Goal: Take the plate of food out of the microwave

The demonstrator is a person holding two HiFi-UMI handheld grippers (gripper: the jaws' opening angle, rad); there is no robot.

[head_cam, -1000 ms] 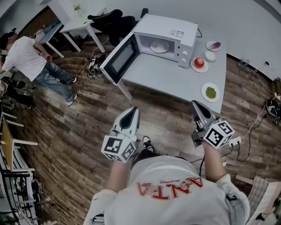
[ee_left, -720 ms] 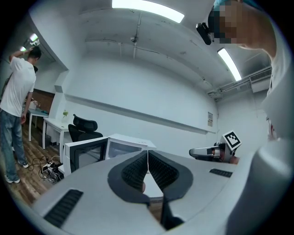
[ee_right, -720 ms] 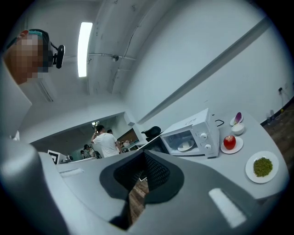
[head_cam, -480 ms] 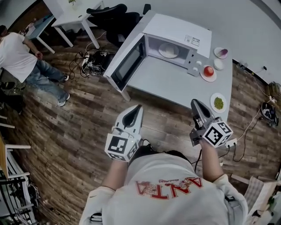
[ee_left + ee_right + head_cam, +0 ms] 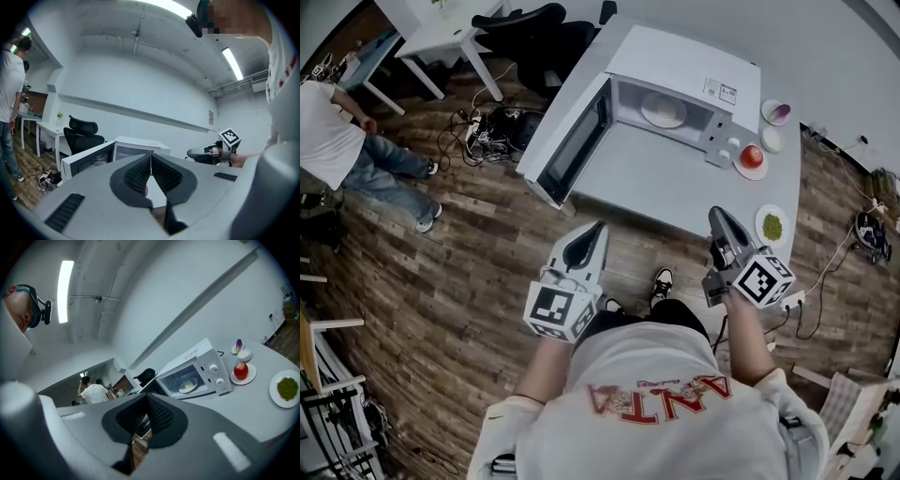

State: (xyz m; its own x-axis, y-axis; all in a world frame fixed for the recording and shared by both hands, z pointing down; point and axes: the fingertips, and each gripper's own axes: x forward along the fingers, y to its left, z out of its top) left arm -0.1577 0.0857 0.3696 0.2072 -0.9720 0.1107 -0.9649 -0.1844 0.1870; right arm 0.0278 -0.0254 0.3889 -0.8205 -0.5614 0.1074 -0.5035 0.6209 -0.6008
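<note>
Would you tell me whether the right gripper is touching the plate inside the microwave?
Apart. The head view shows the right gripper at the table's near edge, with bare tabletop between it and the plate inside the microwave.

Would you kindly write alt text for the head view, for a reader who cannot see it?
An open microwave with a plate of food inside stands on a white table; a person holds the shut left tool and right tool short of it.

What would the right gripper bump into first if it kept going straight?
The right gripper would probably reach the open microwave first, near its door, though depth is hard to judge.
</note>
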